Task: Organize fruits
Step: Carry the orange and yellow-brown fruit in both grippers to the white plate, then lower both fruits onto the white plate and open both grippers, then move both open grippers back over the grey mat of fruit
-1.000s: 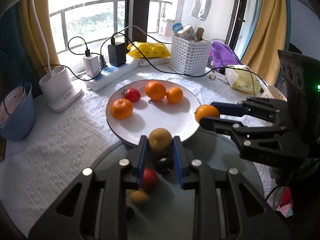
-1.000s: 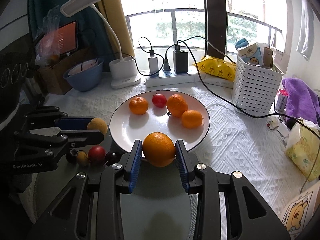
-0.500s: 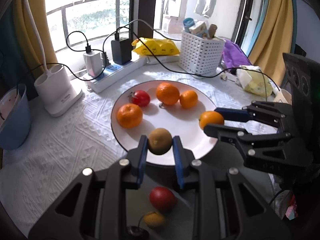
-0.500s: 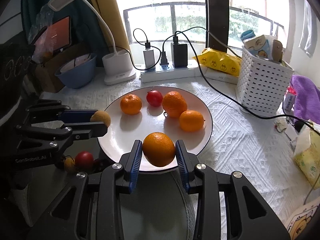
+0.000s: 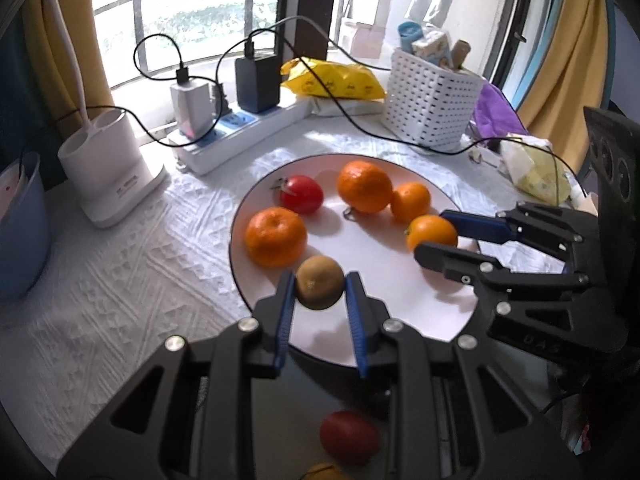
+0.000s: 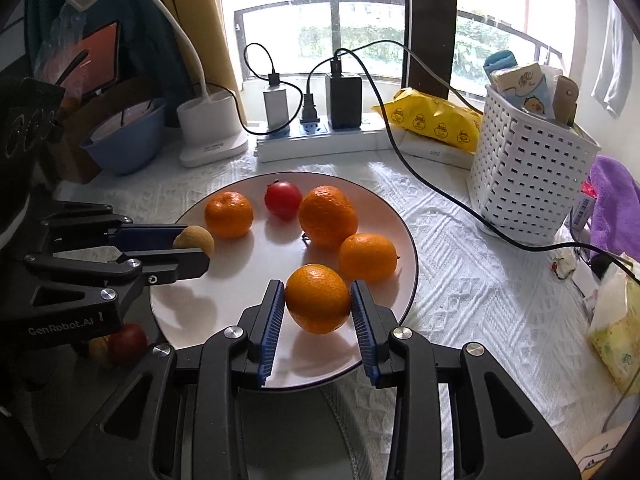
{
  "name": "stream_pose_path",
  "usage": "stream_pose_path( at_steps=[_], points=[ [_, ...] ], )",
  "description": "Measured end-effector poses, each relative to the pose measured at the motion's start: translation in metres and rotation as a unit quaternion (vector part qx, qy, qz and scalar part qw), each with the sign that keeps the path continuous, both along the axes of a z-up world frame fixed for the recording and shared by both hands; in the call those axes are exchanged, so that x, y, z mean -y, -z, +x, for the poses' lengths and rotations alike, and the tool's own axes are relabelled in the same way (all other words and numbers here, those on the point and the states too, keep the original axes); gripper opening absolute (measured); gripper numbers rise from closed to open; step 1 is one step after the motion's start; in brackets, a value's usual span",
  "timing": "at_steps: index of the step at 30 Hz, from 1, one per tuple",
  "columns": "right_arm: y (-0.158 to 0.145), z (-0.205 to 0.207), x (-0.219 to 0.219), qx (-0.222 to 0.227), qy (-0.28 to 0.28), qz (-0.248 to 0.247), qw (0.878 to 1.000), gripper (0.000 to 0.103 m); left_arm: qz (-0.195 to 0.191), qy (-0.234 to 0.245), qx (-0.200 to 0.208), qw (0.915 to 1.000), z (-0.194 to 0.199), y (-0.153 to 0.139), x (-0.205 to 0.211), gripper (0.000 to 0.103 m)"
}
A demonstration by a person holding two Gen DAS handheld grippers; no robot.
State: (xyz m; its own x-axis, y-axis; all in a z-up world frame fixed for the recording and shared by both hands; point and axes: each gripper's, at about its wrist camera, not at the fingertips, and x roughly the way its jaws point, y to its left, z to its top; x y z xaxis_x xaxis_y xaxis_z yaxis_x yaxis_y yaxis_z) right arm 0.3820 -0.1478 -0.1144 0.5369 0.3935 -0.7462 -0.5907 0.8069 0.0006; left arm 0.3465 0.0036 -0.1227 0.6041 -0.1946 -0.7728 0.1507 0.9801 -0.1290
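Note:
A white plate (image 5: pixel 384 256) (image 6: pixel 384 216) holds three oranges and a red tomato (image 5: pixel 301 194) (image 6: pixel 283 199). My left gripper (image 5: pixel 320 292) is shut on a brown kiwi-like fruit (image 5: pixel 320 288) (image 6: pixel 195 240) and holds it over the plate's near left part. My right gripper (image 6: pixel 318 300) is shut on an orange (image 6: pixel 317 298) (image 5: pixel 431 232) and holds it over the plate's near right part. A red fruit (image 5: pixel 349 436) (image 6: pixel 127 342) and a small yellow fruit (image 5: pixel 324 473) lie on the dark surface in front of the plate.
A white power strip (image 6: pixel 320 140) with chargers and cables runs behind the plate. A white perforated basket (image 6: pixel 528 176) stands at the right, a yellow packet (image 6: pixel 432 124) behind it. A lamp base (image 6: pixel 208 128) and a blue bowl (image 6: pixel 124 140) stand at the left.
Both grippers have moved forward over the plate, each still holding its fruit. The loose fruits on the dark surface have fallen behind the fingers.

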Motion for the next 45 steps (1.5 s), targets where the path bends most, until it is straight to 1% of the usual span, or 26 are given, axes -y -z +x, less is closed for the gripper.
stream_pose_path(
  at_steps=[3, 10, 21, 34, 45],
  points=[
    [0.000, 0.003, 0.000, 0.000, 0.006, -0.006, 1.000, 0.036, -0.006, -0.004, -0.005, 1.0000, 0.002, 0.002, -0.003, 0.027],
    [-0.002, 0.005, 0.003, -0.001, 0.017, -0.001, 1.000, 0.037, -0.004, -0.009, -0.010, 0.9999, 0.004, 0.002, -0.005, 0.027],
    [-0.013, -0.003, 0.006, 0.007, 0.024, 0.008, 1.000, 0.037, -0.003, -0.015, 0.005, 0.9999, -0.008, -0.010, -0.007, 0.028],
    [-0.035, -0.034, -0.001, 0.029, 0.013, 0.011, 0.999, 0.037, -0.001, -0.022, 0.041, 0.9989, -0.044, -0.036, -0.014, 0.029],
    [-0.048, -0.066, -0.014, 0.040, -0.007, 0.013, 0.999, 0.037, -0.002, -0.032, 0.062, 0.9976, -0.080, -0.046, -0.027, 0.031]
  ],
)
